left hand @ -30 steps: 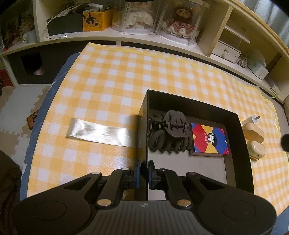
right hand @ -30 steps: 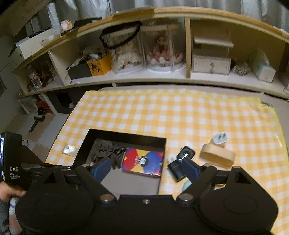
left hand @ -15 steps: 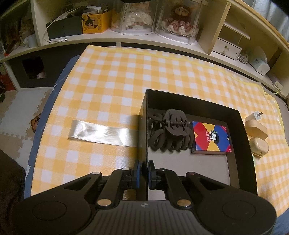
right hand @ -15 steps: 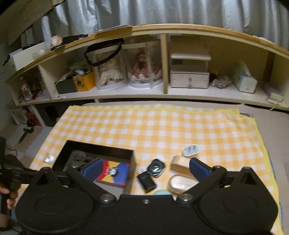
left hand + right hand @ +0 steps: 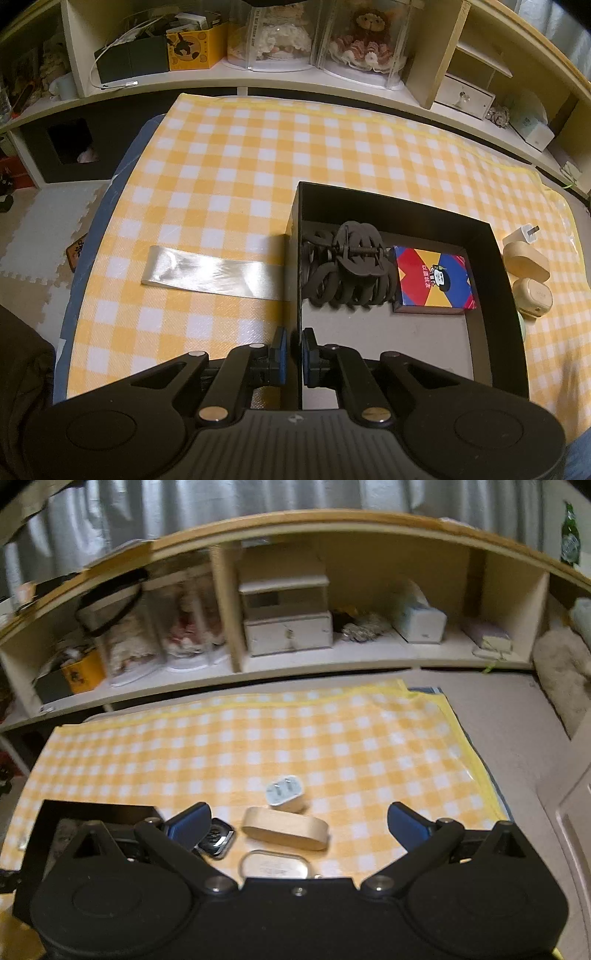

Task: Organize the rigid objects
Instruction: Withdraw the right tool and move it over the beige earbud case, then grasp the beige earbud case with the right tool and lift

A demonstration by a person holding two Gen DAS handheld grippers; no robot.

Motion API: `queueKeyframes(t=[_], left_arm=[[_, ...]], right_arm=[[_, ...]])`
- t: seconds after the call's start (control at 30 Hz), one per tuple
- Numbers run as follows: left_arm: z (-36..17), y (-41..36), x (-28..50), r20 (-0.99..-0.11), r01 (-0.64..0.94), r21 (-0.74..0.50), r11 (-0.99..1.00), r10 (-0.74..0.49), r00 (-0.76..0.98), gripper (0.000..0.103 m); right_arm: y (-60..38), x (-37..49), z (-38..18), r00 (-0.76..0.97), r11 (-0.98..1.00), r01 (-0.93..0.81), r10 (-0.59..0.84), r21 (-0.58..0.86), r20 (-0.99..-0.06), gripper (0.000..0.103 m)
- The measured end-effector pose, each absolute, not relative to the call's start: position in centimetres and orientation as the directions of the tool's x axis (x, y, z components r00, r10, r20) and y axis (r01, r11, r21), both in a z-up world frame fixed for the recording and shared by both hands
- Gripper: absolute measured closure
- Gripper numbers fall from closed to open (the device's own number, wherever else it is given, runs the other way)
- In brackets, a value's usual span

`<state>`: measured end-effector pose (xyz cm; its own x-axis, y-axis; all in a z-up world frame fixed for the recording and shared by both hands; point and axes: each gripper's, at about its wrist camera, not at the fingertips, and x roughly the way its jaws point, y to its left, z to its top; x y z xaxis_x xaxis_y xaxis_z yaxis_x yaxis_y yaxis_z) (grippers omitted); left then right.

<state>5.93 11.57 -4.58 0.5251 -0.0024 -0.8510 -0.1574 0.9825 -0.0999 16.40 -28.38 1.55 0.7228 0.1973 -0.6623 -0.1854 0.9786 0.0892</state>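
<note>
two grippers: left gripper [image 5: 293, 345] clenched on near-left wall of black box [image 5: 495, 280], holding hair claw [image 5: 351, 269] and card deck [image 5: 432, 280]; right gripper [image 5: 295, 821] spread wide over wooden case [image 5: 284, 827], charger [image 5: 285, 791], half-hidden watch [image 5: 216, 837], blurred.

**Grippers: pose and state**

Left gripper [image 5: 293, 347]: fingers [image 5: 280, 350] drawn nearly together, clamped on the near-left wall of the black box [image 5: 391, 218], one finger outside the wall, one inside.

Right gripper [image 5: 295, 821]: fingers [image 5: 404, 821] spread wide, holding nothing, raised clear to the right of the black box [image 5: 48, 812].
</note>
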Motion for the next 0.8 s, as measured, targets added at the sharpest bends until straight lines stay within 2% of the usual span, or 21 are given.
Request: queueKeyframes(t=[0.2, 0.4, 0.5, 0.67, 0.8], left_arm=[[-4.6, 11.4, 6.0, -0.854, -0.158, -0.093, 0.983, 0.002, 0.52, 0.095], [-4.8, 11.4, 6.0, -0.857, -0.158, -0.091, 0.983, 0.003, 0.515, 0.095], [-4.9, 11.4, 6.1, -0.859, -0.157, -0.089, 0.984, 0.004, 0.513, 0.095], [-4.9, 11.3, 6.2, -0.859, -0.152, -0.082, 0.985, 0.007, 0.512, 0.095], [-4.9, 11.2, 6.2, -0.859, -0.153, -0.082, 0.985, 0.008, 0.511, 0.095]], right_arm=[[-29.2, 19.0, -1.4, 0.652, 0.975, -0.175, 0.218, 0.135, -0.727, 0.0], [-28.1, 21.2, -5.3, 0.504, 0.969, -0.156, 0.246, 0.193, -0.828, 0.0], [-27.3, 21.6, -6.7, 0.459, 0.968, -0.128, 0.251, 0.216, -0.852, 0.0], [-25.6, 22.3, -8.5, 0.418, 0.982, -0.133, 0.18, 0.136, -0.891, 0.0], [-25.9, 22.8, -8.9, 0.399, 0.981, -0.08, 0.194, 0.177, -0.896, 0.001]])
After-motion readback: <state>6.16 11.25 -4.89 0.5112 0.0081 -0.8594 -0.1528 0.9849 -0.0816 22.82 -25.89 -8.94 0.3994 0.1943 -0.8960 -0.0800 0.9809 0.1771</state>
